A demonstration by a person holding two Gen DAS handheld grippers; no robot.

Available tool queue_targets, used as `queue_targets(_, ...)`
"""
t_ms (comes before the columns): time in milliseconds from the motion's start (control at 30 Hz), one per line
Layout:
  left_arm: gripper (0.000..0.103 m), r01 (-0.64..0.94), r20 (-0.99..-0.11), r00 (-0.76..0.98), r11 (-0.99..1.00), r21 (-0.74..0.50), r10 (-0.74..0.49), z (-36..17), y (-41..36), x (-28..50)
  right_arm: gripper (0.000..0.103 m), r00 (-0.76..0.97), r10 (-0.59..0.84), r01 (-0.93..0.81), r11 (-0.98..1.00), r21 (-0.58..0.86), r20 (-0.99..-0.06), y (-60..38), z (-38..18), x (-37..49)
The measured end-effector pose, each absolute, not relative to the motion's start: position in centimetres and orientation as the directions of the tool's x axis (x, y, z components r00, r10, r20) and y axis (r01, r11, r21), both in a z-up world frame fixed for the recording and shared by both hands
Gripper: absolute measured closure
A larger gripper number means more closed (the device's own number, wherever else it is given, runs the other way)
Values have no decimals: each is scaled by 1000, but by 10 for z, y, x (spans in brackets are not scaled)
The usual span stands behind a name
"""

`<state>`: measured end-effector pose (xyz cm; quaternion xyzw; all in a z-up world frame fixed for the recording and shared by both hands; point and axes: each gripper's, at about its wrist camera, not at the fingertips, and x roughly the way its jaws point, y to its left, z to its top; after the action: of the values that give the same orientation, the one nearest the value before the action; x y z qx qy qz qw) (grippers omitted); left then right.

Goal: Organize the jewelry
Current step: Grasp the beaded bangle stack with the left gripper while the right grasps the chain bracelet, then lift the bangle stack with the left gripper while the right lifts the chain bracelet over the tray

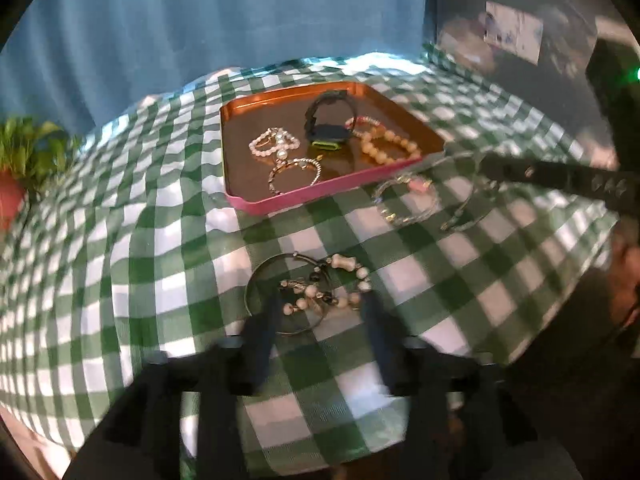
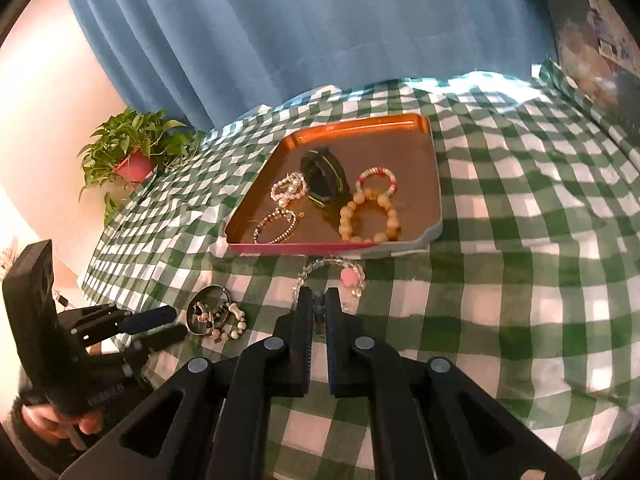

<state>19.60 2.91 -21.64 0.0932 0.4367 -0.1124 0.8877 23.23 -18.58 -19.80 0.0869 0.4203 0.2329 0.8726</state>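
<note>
Checked tabletop (image 2: 520, 240) fills both views; blue curtain (image 2: 280, 40) behind, potted plant (image 2: 128, 152) at left of the right-wrist frame. Tray (image 2: 434, 184), copper floor and pink front lip, sits centre frame, its long axis running from lower left to upper right in the right-wrist view. On it: black watch (image 2: 322, 178) propped on edge, wooden bead bracelet (image 2: 370, 216), pink-and-white bracelet (image 2: 376, 178), pearl bracelet (image 2: 289, 190), gold chain bracelet (image 2: 276, 226). Off the tray, just below its front lip: clear bead bracelet with pink charm (image 2: 334, 276), lying flat as a loop, so no real long axis; charm at its upper right. Right tool (image 2: 318, 306) is narrowed almost closed on something thin at the near edge of that loop; judged to be pinching the bracelet strand, though blur leaves contact uncertain. Lower left in the right-wrist view: bangle and bead cluster (image 2: 216, 316), a dark hoop with pale beads spilled across it. Left tool (image 1: 320, 308) is spread wide, fingers straddling that cluster, nothing held. Step in hand, by my reading: carry the clear bracelet into the tray. Do it well by lifting high enough to clear the lip, letting the loop hang free, and releasing over bare floor at the tray's right side, apart from the wooden beads. Risk: the strand slips from a shallow pinch.
</note>
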Motion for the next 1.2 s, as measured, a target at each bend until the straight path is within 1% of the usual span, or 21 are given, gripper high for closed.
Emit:
queue_targets(67,52,274,-793,601,958,89,-98,-218,32,200,98,537,482,-335,875,349,-692,-187,-199,232)
queue_targets(200,52,276,-794,586,961,5,-164,-215,58,211,98,532,487,-340,872,353,-692,-190,-201,229)
queue_targets(333,52,314,-813,551,949,-11,-191,-225,62,220,98,521,490,-328,871,365,-699,-192,-209,233)
queue_targets(400,54,331,-814,537,943,-38,-221,-228,62,224,98,518,492,-323,870,373,-699,-193,-213,236)
queue_targets(433,62,337,-813,532,940,-51,-235,-229,61,225,98,518,493,-323,869,374,-699,-193,-214,237)
queue_targets(500,74,353,-818,511,932,-82,-266,-233,60,229,98,514,495,-323,868,377,-700,-193,-218,238)
queue_targets(533,84,359,-819,505,929,-88,-273,-235,59,231,98,512,496,-322,868,379,-702,-192,-219,238)
queue_targets(567,88,356,-822,503,931,-83,-266,-237,58,232,98,507,498,-321,867,382,-704,-192,-221,239)
queue_targets(600,97,358,-821,505,930,-80,-265,-236,57,231,98,503,500,-321,866,384,-705,-191,-222,239)
queue_targets(700,96,354,-806,533,933,-64,-258,-227,54,226,98,505,498,-324,866,380,-705,-191,-222,239)
queue_targets(800,96,302,-794,554,949,-89,-251,-216,60,225,98,516,496,-328,868,374,-699,-191,-219,238)
queue_targets(900,96,259,-779,584,962,-88,-228,-201,64,224,98,524,499,-334,866,372,-690,-190,-211,237)
queue_targets(1033,96,228,-753,620,969,-92,-218,-176,67,225,98,540,505,-350,862,366,-673,-186,-195,233)
queue_targets(1200,96,226,-716,661,969,-98,-226,-143,65,224,98,569,510,-378,859,346,-645,-184,-166,225)
